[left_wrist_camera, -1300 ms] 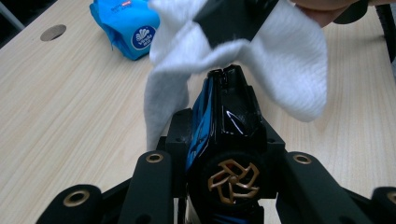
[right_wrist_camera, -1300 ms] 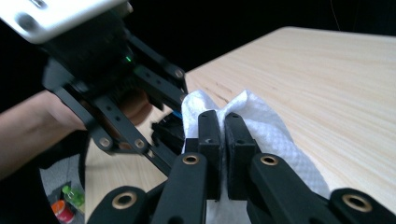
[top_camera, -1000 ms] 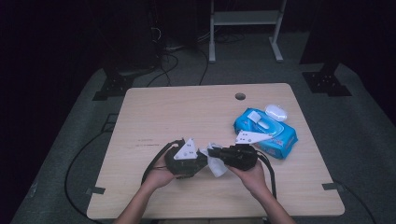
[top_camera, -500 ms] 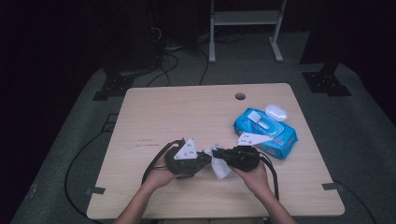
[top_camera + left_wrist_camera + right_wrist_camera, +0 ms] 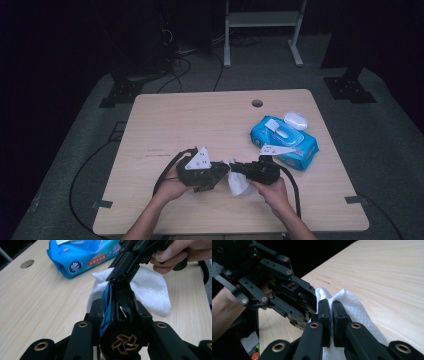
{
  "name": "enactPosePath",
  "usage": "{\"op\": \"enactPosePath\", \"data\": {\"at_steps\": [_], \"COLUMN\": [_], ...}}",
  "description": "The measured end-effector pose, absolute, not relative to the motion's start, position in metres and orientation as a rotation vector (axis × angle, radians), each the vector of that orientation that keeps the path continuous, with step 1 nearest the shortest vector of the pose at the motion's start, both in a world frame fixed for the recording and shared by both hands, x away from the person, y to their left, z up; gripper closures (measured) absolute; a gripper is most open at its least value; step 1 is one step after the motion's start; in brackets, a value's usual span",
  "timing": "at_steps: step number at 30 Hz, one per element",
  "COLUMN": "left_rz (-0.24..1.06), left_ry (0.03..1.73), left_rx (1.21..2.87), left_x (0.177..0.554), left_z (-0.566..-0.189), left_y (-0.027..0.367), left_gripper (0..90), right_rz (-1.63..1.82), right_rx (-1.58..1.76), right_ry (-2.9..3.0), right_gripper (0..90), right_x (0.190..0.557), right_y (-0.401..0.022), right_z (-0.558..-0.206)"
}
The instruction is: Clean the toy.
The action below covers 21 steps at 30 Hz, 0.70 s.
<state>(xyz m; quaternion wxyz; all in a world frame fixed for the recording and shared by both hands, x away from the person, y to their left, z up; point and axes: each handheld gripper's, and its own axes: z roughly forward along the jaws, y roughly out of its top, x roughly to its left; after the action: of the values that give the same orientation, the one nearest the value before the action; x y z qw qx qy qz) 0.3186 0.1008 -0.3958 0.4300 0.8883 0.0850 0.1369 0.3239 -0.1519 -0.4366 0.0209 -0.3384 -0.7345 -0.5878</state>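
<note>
A light wooden bench (image 5: 165, 125), with a round hole (image 5: 257, 103) near its far edge, stands on grey floor among black cables and stands. On its right half lies a bright blue pack of wet wipes (image 5: 284, 141), its flap lifted; the left gripper view shows a white flower emblem in a dark blue circle and a red strip of small white characters on its side, too small to read. Just beyond the pack sits a small white lid (image 5: 295, 120).

At the near edge, a person's two hands bring both tools together. The left tool (image 5: 119, 293) is clamped on a glossy black object (image 5: 122, 315) with a blue stripe along one side and a gold pinwheel emblem on its near end; what the object is cannot be told. The right tool (image 5: 331, 315), jaws narrow, pinches a white, dimpled paper wipe (image 5: 352, 307) and presses it against the far tip of the black object. The wipe hangs crumpled between the two tools, just above the bench, near the blue pack.
</note>
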Motion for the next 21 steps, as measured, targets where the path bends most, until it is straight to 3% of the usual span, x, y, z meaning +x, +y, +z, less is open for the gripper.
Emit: {"op": "enactPosePath", "data": {"at_steps": [12,21], "left_rz": [0.354,0.331], "left_ry": [0.209,0.273], "left_rx": [2.152,2.120], "left_x": [0.316,0.310], "left_z": [-0.387,-0.390], "left_y": [0.102,0.130], "left_gripper": [67.1,66.8], "right_rz": [-1.935,-1.913], "right_rx": [-0.986,-0.917], "right_ry": [-2.242,-2.281], "right_gripper": [86.7,86.7], "right_x": [0.316,0.316], "right_y": [-0.150,-0.127], "right_z": [-0.411,-0.408]}}
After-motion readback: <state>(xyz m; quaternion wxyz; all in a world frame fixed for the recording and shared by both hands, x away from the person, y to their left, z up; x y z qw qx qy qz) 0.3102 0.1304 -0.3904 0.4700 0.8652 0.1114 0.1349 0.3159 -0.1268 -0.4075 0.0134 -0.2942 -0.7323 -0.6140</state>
